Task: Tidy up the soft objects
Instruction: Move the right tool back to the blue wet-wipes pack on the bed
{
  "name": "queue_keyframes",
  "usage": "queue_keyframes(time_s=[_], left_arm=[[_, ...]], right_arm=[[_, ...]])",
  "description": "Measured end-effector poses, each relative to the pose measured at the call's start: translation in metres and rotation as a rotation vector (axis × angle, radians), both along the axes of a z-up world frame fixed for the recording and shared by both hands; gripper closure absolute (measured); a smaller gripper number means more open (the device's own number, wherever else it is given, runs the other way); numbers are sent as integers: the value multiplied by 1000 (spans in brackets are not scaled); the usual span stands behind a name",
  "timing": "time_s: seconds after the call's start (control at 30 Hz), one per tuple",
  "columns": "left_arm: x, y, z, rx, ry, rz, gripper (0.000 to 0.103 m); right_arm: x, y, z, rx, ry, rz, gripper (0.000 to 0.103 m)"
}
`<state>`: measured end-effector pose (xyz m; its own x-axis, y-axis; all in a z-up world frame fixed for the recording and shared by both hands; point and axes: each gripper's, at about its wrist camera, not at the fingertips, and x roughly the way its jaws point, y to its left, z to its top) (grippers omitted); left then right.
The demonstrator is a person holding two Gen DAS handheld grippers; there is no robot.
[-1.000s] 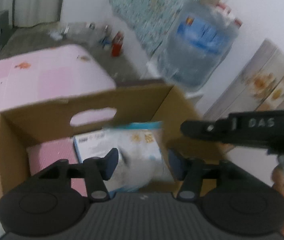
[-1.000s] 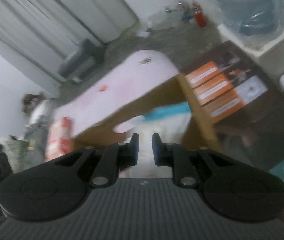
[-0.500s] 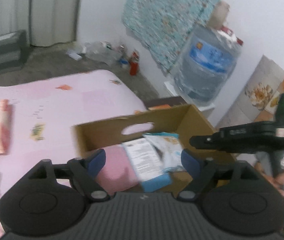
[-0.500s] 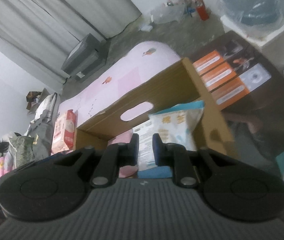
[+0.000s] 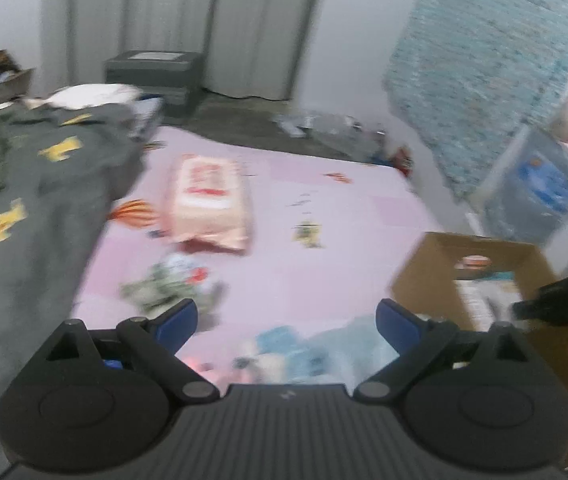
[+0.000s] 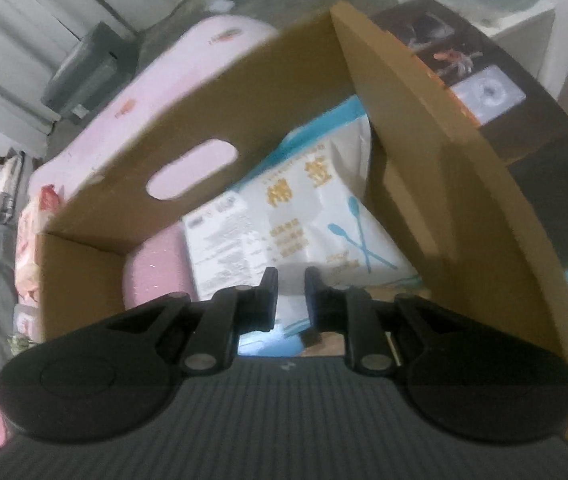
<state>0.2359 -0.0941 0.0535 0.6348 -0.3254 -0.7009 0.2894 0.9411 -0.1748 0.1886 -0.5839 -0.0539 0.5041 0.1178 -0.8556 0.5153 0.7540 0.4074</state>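
My left gripper (image 5: 286, 320) is open and empty above the pink bed (image 5: 324, 208). A pink-and-red soft pack (image 5: 208, 200), a crumpled patterned pack (image 5: 172, 288) and a pale blue pack (image 5: 312, 348) lie on the bed. The cardboard box (image 5: 428, 264) stands at the right. My right gripper (image 6: 290, 292) is nearly shut with nothing between its fingers, low over the box (image 6: 292, 76). Inside lie a white cotton-swab bag (image 6: 308, 216) and a pink soft item (image 6: 156, 272).
A grey-green garment (image 5: 32, 208) covers the bed's left side. A water bottle (image 5: 540, 196) and a teal cover (image 5: 484, 72) stand at the right wall. A dark printed carton (image 6: 496, 96) sits right of the box. The right gripper shows at the right edge (image 5: 560, 306).
My left gripper has swung left, away from the box, and now faces the bed with the loose packs. My right gripper has moved down closer to the box's contents.
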Motion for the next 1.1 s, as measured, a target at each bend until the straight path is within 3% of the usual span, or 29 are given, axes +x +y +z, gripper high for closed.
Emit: queue_keyframes(time_s=[0.07, 0.17, 0.23, 0.47, 0.67, 0.87, 1.03, 1.1], left_arm=[[-4, 21, 0, -1, -13, 32, 6], [-8, 43, -1, -5, -15, 56, 6], [-14, 53, 0, -2, -20, 59, 6], [-38, 78, -7, -4, -38, 65, 6], [-69, 102, -16, -16, -50, 87, 6], [-96, 109, -37, 18, -23, 45, 8], [-102, 108, -49, 38, -31, 16, 13], [-98, 110, -53, 44, -25, 24, 20]], right_arm=[[-4, 4, 7, -26, -35, -3, 88], [-3, 8, 2, -93, 23, -17, 88], [-8, 7, 4, -68, 35, -39, 87], [-41, 45, 81, 25, -189, 4, 82], [-57, 126, 123, 186, -326, 185, 76], [-57, 215, 105, 391, -349, 331, 72], [-44, 283, 75, 451, -285, 408, 70], [-34, 307, 65, 474, -243, 437, 70]])
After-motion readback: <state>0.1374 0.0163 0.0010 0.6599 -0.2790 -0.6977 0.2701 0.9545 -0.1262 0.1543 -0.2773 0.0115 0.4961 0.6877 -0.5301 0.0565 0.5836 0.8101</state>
